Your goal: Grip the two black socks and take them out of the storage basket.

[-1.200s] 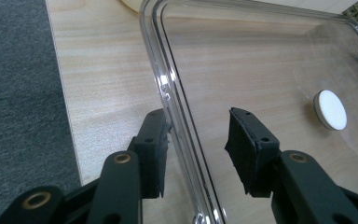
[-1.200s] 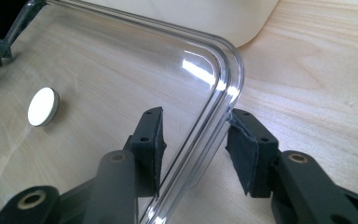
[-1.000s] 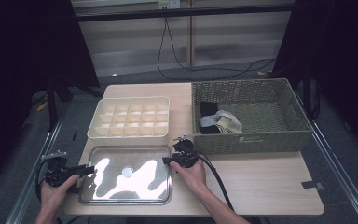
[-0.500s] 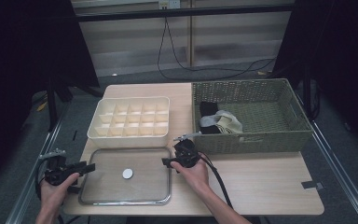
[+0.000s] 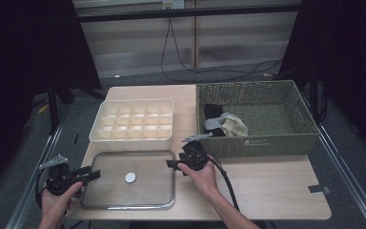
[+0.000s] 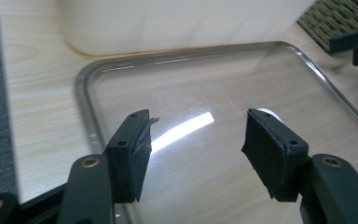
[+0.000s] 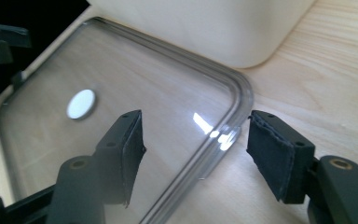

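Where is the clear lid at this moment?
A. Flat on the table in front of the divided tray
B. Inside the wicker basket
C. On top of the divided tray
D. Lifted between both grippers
A: the lid lies flat on the table, just in front of the tray, with both grippers' jaws open and clear of its rim.

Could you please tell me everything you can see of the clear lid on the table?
The lid is a clear rectangular sheet with rounded corners and a raised rim, plastic or glass by its shine. A small white disc sits at its centre. It lies flat on the table, just in front of the cream tray. The left gripper and right gripper flank its short ends with jaws open, having just opened; neither grips it.
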Motion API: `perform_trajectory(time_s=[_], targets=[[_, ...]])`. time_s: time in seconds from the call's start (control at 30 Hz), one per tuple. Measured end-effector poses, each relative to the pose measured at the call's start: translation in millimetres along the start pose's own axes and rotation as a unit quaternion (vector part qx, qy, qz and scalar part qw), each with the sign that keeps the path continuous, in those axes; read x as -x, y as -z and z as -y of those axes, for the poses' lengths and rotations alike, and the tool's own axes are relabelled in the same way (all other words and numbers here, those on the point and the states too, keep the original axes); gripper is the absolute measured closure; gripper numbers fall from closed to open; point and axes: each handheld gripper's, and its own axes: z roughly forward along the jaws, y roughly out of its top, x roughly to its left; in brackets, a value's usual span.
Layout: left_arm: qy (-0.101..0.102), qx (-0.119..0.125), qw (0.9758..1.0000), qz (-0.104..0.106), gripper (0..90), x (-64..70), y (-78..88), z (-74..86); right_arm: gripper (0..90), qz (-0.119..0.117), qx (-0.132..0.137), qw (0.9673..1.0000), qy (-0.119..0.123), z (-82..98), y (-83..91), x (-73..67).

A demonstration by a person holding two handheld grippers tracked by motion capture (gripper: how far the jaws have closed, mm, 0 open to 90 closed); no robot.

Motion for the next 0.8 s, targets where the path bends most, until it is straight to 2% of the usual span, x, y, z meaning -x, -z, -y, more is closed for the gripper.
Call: perform_trajectory(time_s=[0.2, 0.23, 0.27, 0.33, 0.4, 0.47, 0.57, 0.8], targets=[[-0.017, 0.003, 0.9998, 0.014, 35.9, 24.8, -1.1, -5.5, 33.6, -0.014, 0.011, 0.9998, 0.009, -0.7, 11.5, -4.5], [-0.018, 0.001, 0.9997, 0.017, 35.9, 28.1, -1.9, -6.1, 33.6, -0.014, 0.011, 0.9998, 0.009, -0.7, 11.5, -4.5], [-0.029, -0.008, 0.9994, 0.02, 33.4, 37.3, -5.0, -8.0, 33.0, -0.015, 0.016, 0.9997, 0.011, -1.1, 16.3, -4.0], [-0.033, -0.011, 0.9991, 0.025, 30.1, 41.4, -6.2, -8.8, 33.0, -0.016, 0.017, 0.9997, 0.01, -1.2, 18.4, -4.0], [-0.039, -0.008, 0.9985, 0.038, 28.5, 49.9, -8.0, -10.3, 33.2, -0.022, 0.022, 0.9994, 0.015, -0.7, 24.1, -3.8], [-0.038, 0.002, 0.9984, 0.042, 26.3, 59.8, -10.2, -12.7, 34.4, -0.023, 0.026, 0.9992, 0.018, 0.0, 32.8, -3.9], [-0.04, 0.009, 0.998, 0.048, 25.4, 67.8, -12.8, -13.7, 36.4, -0.024, 0.034, 0.999, 0.018, -0.2, 38.8, -3.1], [-0.061, 0.016, 0.9958, 0.066, 23.0, 89.2, -20.6, -15.0, 39.0, -0.035, 0.044, 0.998, 0.027, -2.9, 58.5, -3.5]])
